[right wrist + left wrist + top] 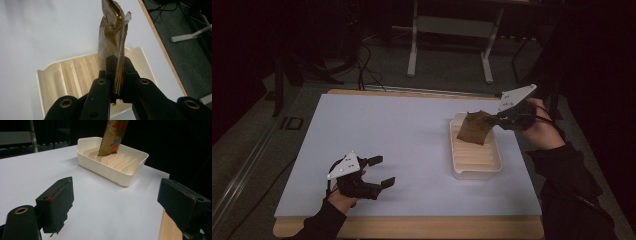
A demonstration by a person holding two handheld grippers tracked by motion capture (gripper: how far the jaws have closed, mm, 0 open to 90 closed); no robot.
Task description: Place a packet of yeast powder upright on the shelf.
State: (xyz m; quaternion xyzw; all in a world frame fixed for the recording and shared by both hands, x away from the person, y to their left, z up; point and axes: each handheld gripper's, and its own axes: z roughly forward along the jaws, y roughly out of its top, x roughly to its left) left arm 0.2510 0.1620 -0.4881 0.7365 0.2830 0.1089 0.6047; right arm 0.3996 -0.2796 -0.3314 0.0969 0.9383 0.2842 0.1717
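- Landmark: the cream tray (475,172), a ribbed rectangular bin on the white table top (402,145). All places below are told from it.
- My right gripper (498,119) hangs over the tray's far end, jaws pressed together on one edge of a gold-brown packet (476,128).
- In the right gripper view the packet (112,37) is pinched flat between the pads, its crumpled body reaching out past them above the tray's ribs (75,72).
- In the left gripper view the packet's lower edge (108,151) dips into the tray's far slots; I cannot tell whether it touches the floor of the tray (130,173).
- The packet leans a little and sits inside the tray's rim, nearer its far wall than its near wall.
- My left gripper (378,171) rests well apart from the tray, off its near left side and close to the table's near edge; its jaws stand apart with nothing between them.
- Open room: a wide bare stretch of table top lies between the tray and my left gripper, and all along the tray's left side.
- Tight side: the tray's right wall runs close to the table's right edge (524,165), with dark floor beyond.
- The near wooden table lip (412,227) lies just beyond the tray's near end.
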